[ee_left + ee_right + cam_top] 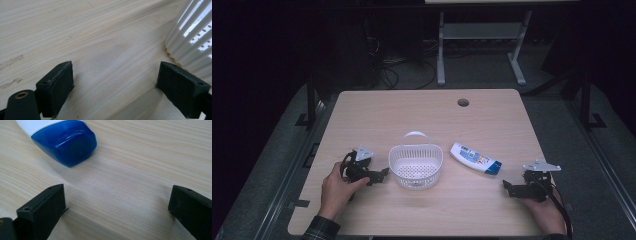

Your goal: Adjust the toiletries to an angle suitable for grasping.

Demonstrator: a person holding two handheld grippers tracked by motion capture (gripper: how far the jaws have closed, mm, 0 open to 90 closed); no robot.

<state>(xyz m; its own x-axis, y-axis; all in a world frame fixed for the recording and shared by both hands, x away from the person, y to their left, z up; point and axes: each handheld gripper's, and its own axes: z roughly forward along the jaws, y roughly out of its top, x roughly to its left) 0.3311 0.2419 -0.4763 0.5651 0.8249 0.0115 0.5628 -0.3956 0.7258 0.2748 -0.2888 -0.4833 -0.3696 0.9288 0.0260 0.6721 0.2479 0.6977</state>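
Note:
A white slatted basket [416,166] with a handle stands in the middle of the wooden table. To its right lies a white bottle [475,158] with a blue cap, cap end toward the right front. My left gripper [384,173] rests on the table just left of the basket, open, nothing between its jaws; the basket wall [192,37] shows at the upper right of its own view. My right gripper [506,187] sits near the table's right front, open and empty, with the blue cap [66,142] just ahead of its left jaw.
The table [422,115] has a round cable hole [463,102] near its far edge. Beyond it, on the dark floor, are a desk frame [482,35] and cables. A hand holds each gripper near the front edge.

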